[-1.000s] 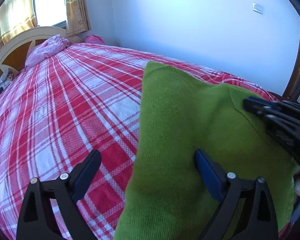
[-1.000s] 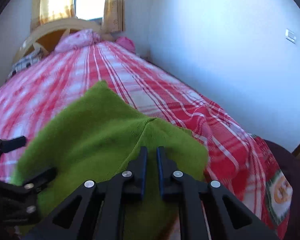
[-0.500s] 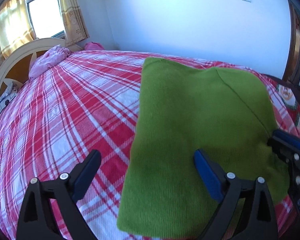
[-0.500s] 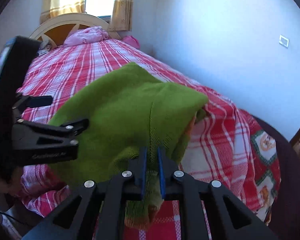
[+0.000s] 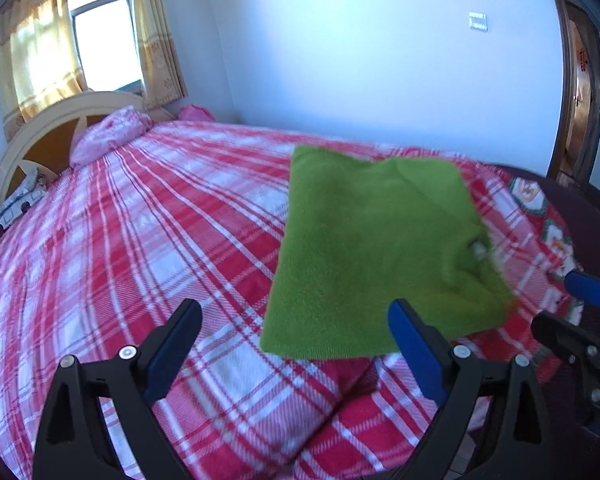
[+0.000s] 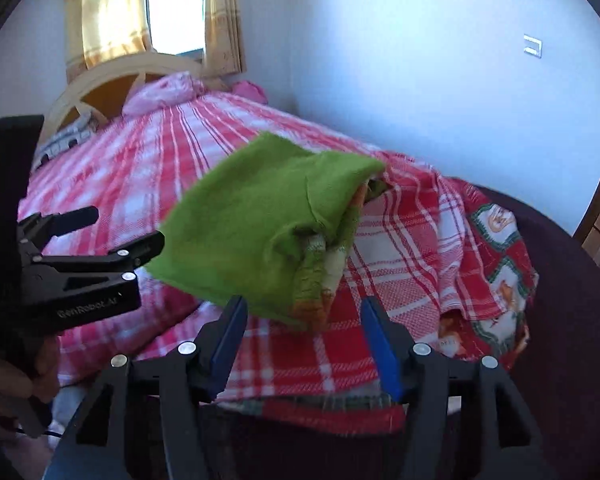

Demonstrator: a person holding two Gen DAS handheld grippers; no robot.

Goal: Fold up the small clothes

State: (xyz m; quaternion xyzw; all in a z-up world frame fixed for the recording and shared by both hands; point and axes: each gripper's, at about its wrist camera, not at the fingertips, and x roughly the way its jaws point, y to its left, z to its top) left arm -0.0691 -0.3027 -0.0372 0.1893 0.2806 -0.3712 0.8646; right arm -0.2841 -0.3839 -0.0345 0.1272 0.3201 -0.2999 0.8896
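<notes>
Green garment (image 5: 372,252) lies folded into a rough rectangle on the red-and-white plaid bedspread (image 5: 160,232), near the foot corner of the bed, at about 1 o'clock from the left gripper (image 5: 296,340). In the right wrist view the garment (image 6: 268,224) shows a patterned inner layer along its near edge.

Left gripper: jaws spread wide, released, nothing between them; its right finger overlaps the garment's near edge in view, contact cannot be told.

Right gripper (image 6: 304,344): jaws parted, released, just short of the garment's near corner at 12 o'clock.

Pink pillow (image 5: 108,136) against the headboard (image 5: 36,136) at 10 o'clock.
</notes>
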